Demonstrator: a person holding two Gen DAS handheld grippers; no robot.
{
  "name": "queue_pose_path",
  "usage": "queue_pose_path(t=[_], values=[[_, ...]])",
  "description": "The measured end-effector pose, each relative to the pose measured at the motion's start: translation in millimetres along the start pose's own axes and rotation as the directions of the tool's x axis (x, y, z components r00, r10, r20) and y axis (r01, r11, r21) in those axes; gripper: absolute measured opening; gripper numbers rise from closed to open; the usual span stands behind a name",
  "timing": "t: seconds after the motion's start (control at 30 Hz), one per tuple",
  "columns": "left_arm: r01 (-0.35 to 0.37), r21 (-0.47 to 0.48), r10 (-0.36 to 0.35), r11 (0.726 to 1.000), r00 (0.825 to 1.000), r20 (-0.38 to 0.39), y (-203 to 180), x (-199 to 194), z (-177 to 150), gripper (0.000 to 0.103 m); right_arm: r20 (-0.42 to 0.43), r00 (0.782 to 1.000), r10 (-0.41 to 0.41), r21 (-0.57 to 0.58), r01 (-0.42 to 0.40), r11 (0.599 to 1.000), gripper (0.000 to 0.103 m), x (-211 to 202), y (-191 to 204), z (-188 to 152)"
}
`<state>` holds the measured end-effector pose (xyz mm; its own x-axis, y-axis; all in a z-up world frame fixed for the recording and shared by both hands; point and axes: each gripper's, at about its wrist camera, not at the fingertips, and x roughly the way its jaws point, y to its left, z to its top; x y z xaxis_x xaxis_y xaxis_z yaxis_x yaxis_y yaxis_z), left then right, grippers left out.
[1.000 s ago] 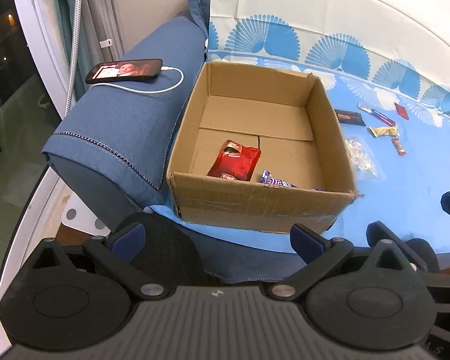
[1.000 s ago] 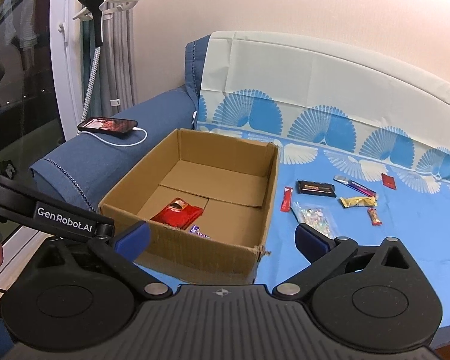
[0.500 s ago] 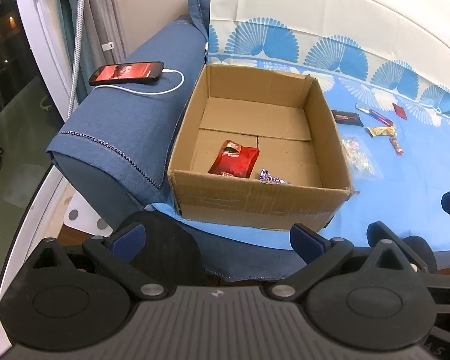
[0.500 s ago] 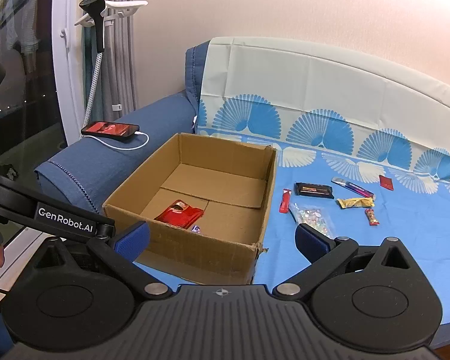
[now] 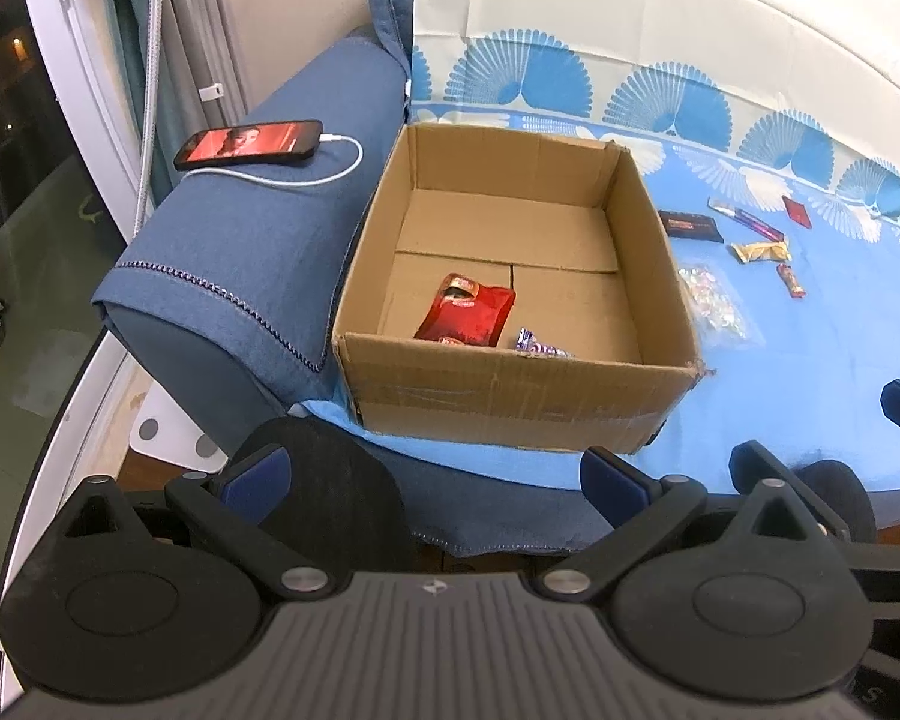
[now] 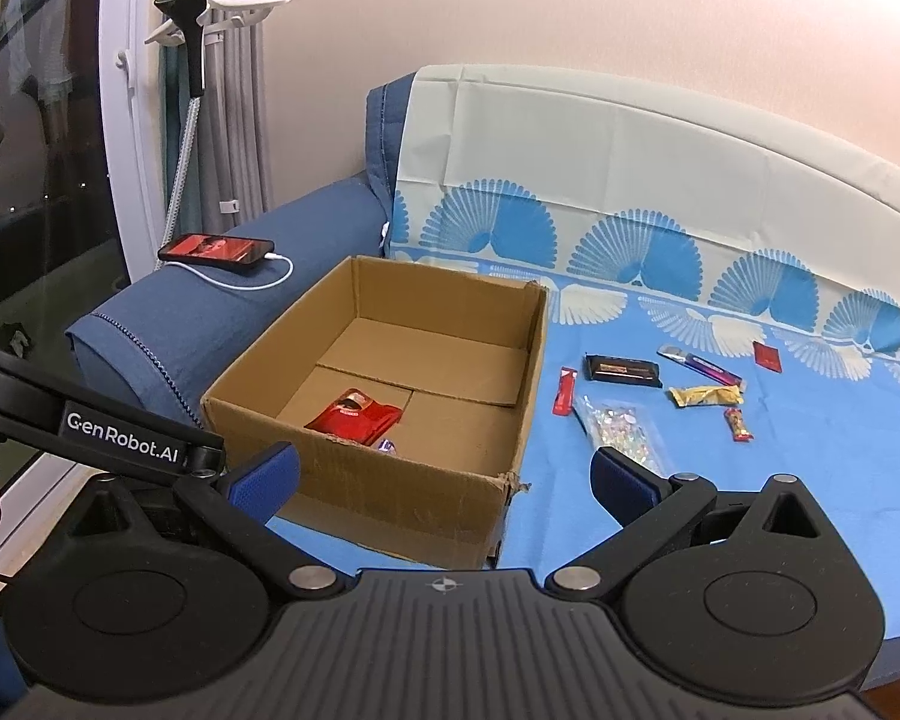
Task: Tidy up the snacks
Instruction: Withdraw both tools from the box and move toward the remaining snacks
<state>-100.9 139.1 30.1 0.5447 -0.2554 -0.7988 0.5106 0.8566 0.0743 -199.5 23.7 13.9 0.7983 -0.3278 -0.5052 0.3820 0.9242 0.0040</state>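
Sofa armrest (image 5: pixel 228 252) holds charging phone (image 5: pixel 249 143) beside box (image 5: pixel 510 384).

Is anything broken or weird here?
Yes: the cardboard box has a torn, frayed near-right corner. Also odd: a phone lies charging on the sofa arm, not among the snacks.

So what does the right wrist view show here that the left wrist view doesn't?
Only the right wrist view shows the slim red stick snack lying just right of the cardboard box, hidden by the box wall in the other view, and a white hanger rack by the curtain. Only the left wrist view shows the floor past the sofa arm and a white dotted object there. Both show the box with the red packet, the charging phone, the loose snacks on the blue cloth, and open, empty fingers.
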Motion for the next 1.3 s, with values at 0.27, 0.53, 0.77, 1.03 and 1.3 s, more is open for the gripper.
queue_pose_path(t=[0.27, 0.53, 0.77, 1.03, 1.3], values=[[-0.002, 0.001, 0.002, 1.0, 1.0, -0.009, 0.2, 0.5, -1.0, 0.103, -0.011, 1.0, -0.001, -0.004, 0.001, 1.0, 0.103, 2.4, 0.3, 0.3], [-0.004, 0.003, 0.004, 1.0, 1.0, -0.025, 0.4, 3.0, -1.2, 0.103, -0.028, 1.0, -0.003, -0.008, 0.003, 1.0, 0.103, 5.5, 0.8, -0.6], [-0.006, 0.005, 0.007, 1.0, 0.999, -0.04, 0.3, 5.9, -2.8, 0.103, -0.045, 0.999, -0.003, -0.009, 0.003, 1.0, 0.103, 8.0, 0.9, -1.7], [-0.01, 0.008, 0.01, 1.0, 0.999, -0.041, -1.2, 6.4, -1.9, 0.103, -0.053, 0.999, -0.003, -0.008, 0.003, 1.0, 0.103, 8.6, 1.4, -3.5], [-0.008, 0.018, 0.008, 1.0, 0.999, -0.033, -3.1, 6.4, -1.7, 0.103, -0.065, 0.998, -0.001, -0.009, 0.0, 1.0, 0.103, 12.2, 0.9, -5.2]])
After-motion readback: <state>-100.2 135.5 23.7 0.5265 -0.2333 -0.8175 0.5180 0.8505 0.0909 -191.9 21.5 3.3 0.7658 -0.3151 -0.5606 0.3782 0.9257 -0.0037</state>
